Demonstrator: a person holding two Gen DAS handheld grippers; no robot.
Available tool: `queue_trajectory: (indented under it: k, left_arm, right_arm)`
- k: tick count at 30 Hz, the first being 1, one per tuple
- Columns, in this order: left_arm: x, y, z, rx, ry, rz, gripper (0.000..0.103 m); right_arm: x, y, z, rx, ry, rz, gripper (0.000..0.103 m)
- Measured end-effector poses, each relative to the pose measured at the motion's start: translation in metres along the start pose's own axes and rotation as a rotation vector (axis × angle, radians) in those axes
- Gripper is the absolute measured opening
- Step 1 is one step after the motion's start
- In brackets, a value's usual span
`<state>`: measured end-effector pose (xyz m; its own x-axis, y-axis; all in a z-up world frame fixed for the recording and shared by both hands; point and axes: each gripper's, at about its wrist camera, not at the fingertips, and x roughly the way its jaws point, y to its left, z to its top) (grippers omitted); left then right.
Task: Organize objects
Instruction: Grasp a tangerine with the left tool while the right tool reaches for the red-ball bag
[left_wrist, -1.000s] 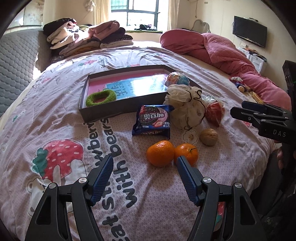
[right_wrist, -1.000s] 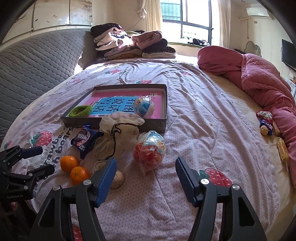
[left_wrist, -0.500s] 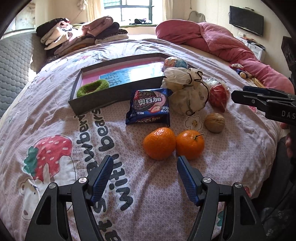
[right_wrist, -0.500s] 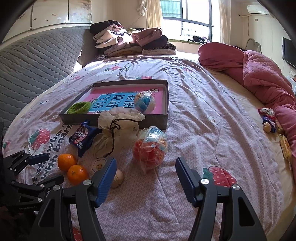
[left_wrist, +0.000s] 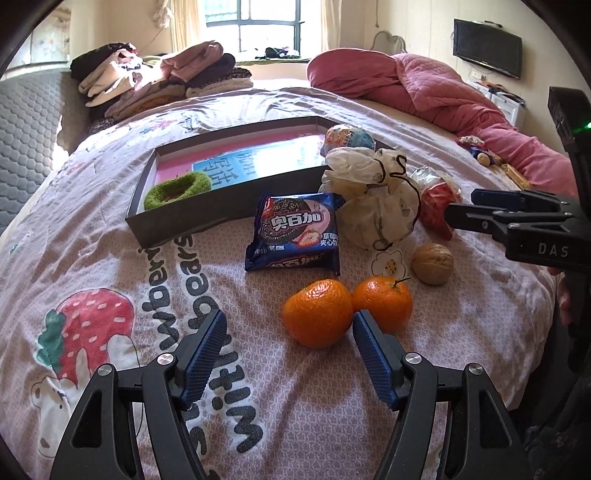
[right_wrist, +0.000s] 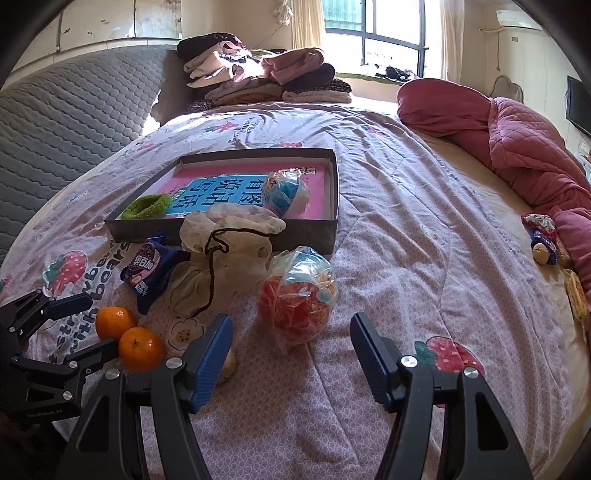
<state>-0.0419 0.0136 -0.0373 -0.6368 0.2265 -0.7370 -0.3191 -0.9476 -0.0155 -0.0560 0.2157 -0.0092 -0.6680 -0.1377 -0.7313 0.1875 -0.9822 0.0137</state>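
Note:
A shallow dark box (left_wrist: 173, 230) (right_wrist: 229, 232) lies on the bed with a green hair tie (left_wrist: 176, 190) and a wrapped ball (right_wrist: 286, 190) inside. In front of it lie a blue cookie packet (left_wrist: 295, 236), a white drawstring bag (left_wrist: 376, 206), a red snack bag (right_wrist: 297, 299), a walnut (left_wrist: 432, 263) and two oranges (left_wrist: 317, 314) (left_wrist: 384, 301). My left gripper (left_wrist: 290, 345) is open, its fingers just short of the left orange. My right gripper (right_wrist: 291, 349) is open, just short of the red snack bag.
Folded clothes (left_wrist: 159, 79) are piled at the head of the bed. A pink quilt (right_wrist: 517, 144) lies along the right side, with small toys and snacks (right_wrist: 543, 240) beside it. A TV (left_wrist: 487, 48) hangs on the wall.
My left gripper has moved forward and down toward the two oranges. My right gripper has edged forward toward the red snack bag. Both stay open.

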Motion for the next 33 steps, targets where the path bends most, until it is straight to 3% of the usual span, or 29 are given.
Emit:
queue_trajectory:
  k: [12, 17, 33]
  left_arm:
    - [0.009, -0.002, 0.005, 0.004, -0.010, -0.097, 0.041]
    - [0.013, -0.002, 0.007, 0.001, -0.011, -0.113, 0.041]
    - [0.019, 0.000, 0.009, -0.004, -0.009, -0.145, 0.040]
  right_arm:
    - [0.014, -0.003, 0.003, 0.004, -0.005, 0.003, 0.064]
    - [0.021, -0.001, 0.004, -0.005, -0.004, 0.009, 0.053]
    - [0.019, -0.009, 0.000, 0.014, -0.044, 0.060, 0.051]
